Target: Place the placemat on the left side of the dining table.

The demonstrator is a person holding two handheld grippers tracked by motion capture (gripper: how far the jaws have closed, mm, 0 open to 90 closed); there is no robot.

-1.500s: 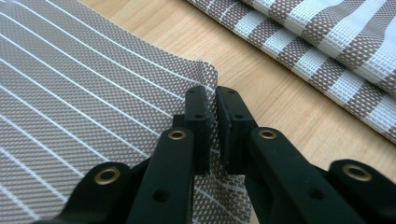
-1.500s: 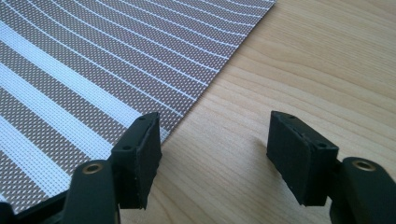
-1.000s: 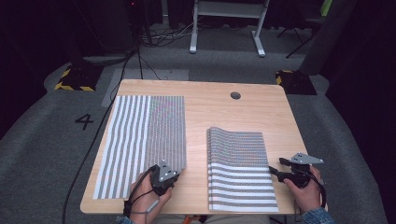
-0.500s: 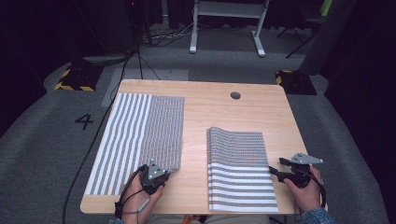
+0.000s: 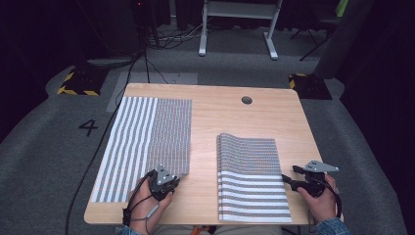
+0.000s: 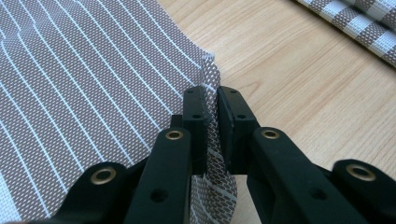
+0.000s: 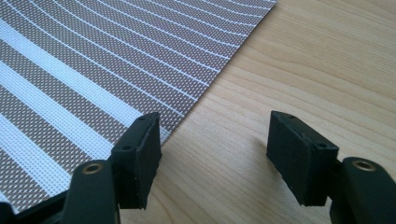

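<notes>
A brown-and-white striped mat (image 5: 147, 142) lies flat on the left half of the wooden table (image 5: 220, 112). My left gripper (image 5: 175, 177) is at its near right corner. In the left gripper view the corner (image 6: 211, 74) stands up between the pads, and the left gripper (image 6: 211, 100) is shut on it; its jaws have just been opening a little with the cloth still between them. A stack of similar striped mats (image 5: 252, 176) lies on the right. My right gripper (image 5: 288, 177) rests beside the stack's right edge. The right gripper (image 7: 215, 140) is open with bare wood between its jaws.
A round cable hole (image 5: 246, 100) sits near the table's far edge. Bare wood runs between the two mats and along the far side. Grey floor with a painted 4 (image 5: 88, 127) and a white stand (image 5: 237, 24) lie beyond the table.
My left gripper has shifted slightly to the left along the near edge, still at the mat's corner. The right gripper and the stack have not moved.
</notes>
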